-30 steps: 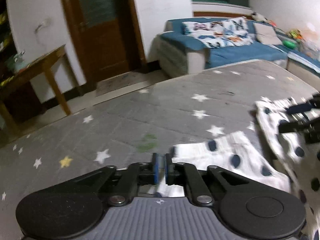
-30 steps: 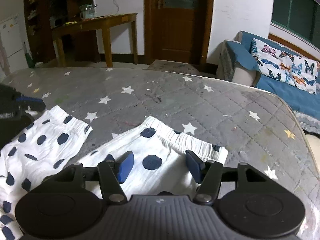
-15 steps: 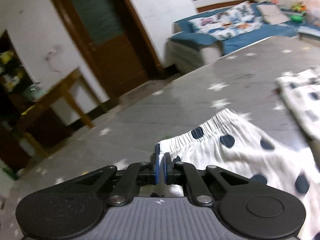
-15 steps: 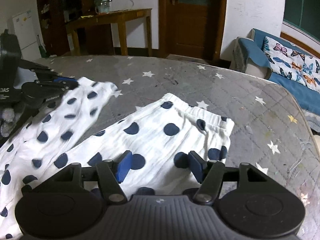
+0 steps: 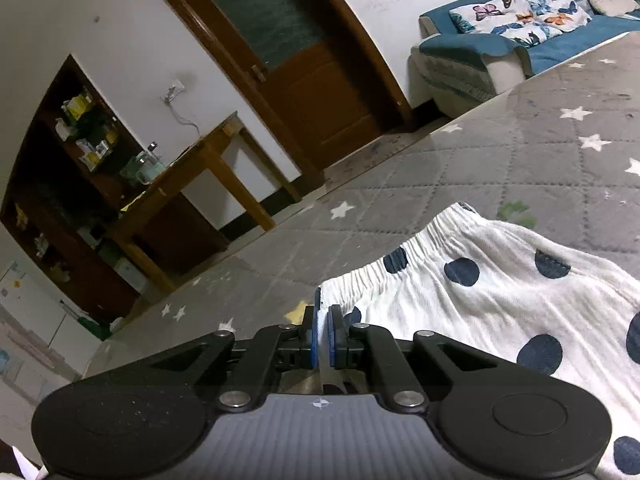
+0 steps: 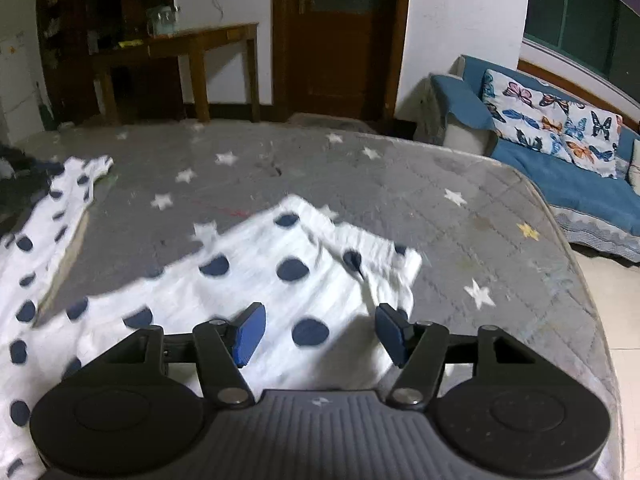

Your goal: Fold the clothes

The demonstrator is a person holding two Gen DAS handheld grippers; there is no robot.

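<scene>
White trousers with dark blue dots (image 6: pixel 248 276) lie on a grey star-patterned mattress (image 6: pixel 400 184). My left gripper (image 5: pixel 323 330) is shut on the corner of one leg cuff (image 5: pixel 400 268) and holds it lifted over the mattress (image 5: pixel 520 152). My right gripper (image 6: pixel 318 330) is open and empty, just above the other leg, whose cuff (image 6: pixel 376 252) lies flat ahead of it. The left-held leg (image 6: pixel 60 200) shows at the far left of the right wrist view, and my left gripper is mostly cut off there.
A blue sofa with butterfly cushions (image 6: pixel 560 148) stands beyond the mattress's right edge. A wooden table (image 6: pixel 180 48), a brown door (image 6: pixel 336 32) and dark shelves (image 5: pixel 68 152) stand past the far edge. The tiled floor (image 6: pixel 608 304) lies to the right.
My left gripper has lifted the cuff and carried it left and up, tilting its view. My right gripper has drawn back along the other leg and stayed open.
</scene>
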